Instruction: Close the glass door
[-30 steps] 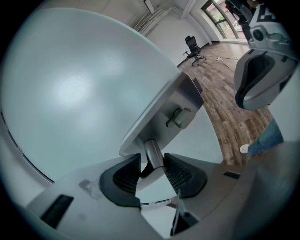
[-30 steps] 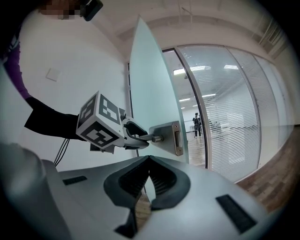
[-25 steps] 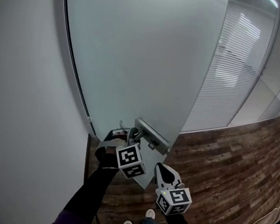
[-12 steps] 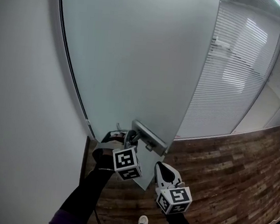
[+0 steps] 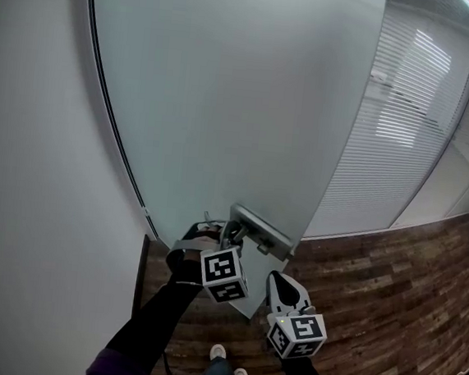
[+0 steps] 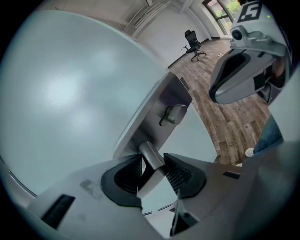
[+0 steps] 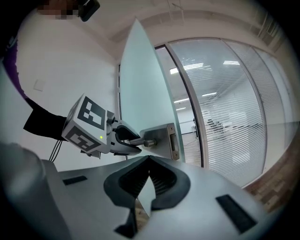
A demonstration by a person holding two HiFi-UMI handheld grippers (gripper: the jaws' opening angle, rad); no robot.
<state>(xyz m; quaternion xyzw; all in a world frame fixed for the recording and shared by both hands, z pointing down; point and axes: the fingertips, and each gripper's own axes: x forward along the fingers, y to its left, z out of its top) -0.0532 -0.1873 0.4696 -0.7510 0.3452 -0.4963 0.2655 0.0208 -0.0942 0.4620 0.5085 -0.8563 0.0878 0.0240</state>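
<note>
door (image 5: pixel 226 99) fills the upper centre. left gripper (image 6: pixel 154 165) jaws clamp its handle (image 6: pixel 146 150), lower centre. right gripper (image 7: pixel 149 164) jaws are closed and empty, lower right.

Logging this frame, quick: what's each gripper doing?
Left gripper: closed on the door handle.
Right gripper: closed, empty.

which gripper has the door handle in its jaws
The left gripper: its jaws are closed on the door handle of the glass door. The right gripper hangs apart from the door, jaws together with nothing between them.
</note>
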